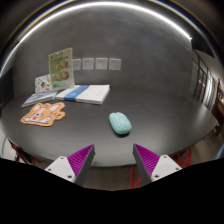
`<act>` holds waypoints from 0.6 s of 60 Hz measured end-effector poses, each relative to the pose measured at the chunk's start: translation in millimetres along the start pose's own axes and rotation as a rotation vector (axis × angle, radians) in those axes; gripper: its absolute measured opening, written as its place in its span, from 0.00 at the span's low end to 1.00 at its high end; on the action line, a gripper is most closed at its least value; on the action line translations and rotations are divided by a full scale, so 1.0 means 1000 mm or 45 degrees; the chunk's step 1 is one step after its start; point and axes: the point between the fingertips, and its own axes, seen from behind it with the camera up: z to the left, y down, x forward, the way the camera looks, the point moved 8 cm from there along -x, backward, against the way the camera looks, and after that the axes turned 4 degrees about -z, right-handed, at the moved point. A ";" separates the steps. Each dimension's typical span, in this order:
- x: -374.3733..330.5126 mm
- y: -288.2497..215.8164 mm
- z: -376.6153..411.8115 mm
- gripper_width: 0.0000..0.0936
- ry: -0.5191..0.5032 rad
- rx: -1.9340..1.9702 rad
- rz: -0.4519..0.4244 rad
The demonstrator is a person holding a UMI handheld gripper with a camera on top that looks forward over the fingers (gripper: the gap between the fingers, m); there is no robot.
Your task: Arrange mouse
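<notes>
A pale teal mouse (120, 123) lies on the dark round table (150, 110), a little beyond my fingers and roughly in line with the gap between them. My gripper (113, 157) is open and empty, its two purple pads (82, 157) spread wide apart above the table's near edge. Nothing stands between the fingers.
An orange animal-shaped mat (43, 113) lies on the table to the left. Behind it lie a white and blue book or box (83, 94) and upright printed cards (60, 66). Papers hang on the far wall (95, 63). Red chair legs (185, 157) show under the table edge.
</notes>
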 end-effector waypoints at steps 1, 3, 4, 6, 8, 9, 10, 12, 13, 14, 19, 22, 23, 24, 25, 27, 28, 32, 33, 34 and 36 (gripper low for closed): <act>0.008 0.000 -0.005 0.86 -0.001 -0.003 0.008; 0.024 0.000 -0.014 0.85 -0.012 -0.006 0.026; 0.031 0.000 -0.018 0.85 -0.020 -0.006 0.035; 0.045 -0.001 -0.026 0.85 -0.039 -0.006 0.057; 0.056 -0.006 -0.030 0.86 -0.077 0.014 0.054; 0.061 -0.008 -0.032 0.86 -0.089 0.027 0.054; 0.065 -0.010 -0.035 0.86 -0.098 0.041 0.054; 0.075 -0.014 -0.040 0.86 -0.109 0.051 0.065; 0.079 -0.015 -0.042 0.87 -0.114 0.044 0.075; 0.083 -0.018 -0.043 0.86 -0.125 0.043 0.070; 0.103 -0.027 -0.049 0.86 -0.154 0.051 0.080; 0.112 -0.033 -0.050 0.87 -0.165 0.038 0.095; 0.115 -0.035 -0.051 0.87 -0.167 0.038 0.097; 0.118 -0.037 -0.052 0.86 -0.167 0.043 0.094; 0.120 -0.038 -0.053 0.85 -0.165 0.047 0.095; 0.126 -0.041 -0.054 0.83 -0.155 0.052 0.091; 0.128 -0.043 -0.055 0.85 -0.151 0.053 0.089; 0.137 -0.046 -0.056 0.68 -0.127 0.066 0.081; 0.139 -0.047 -0.056 0.60 -0.119 0.070 0.078; 0.141 -0.047 -0.057 0.58 -0.109 0.072 0.077; 0.142 -0.048 -0.057 0.58 -0.104 0.089 0.072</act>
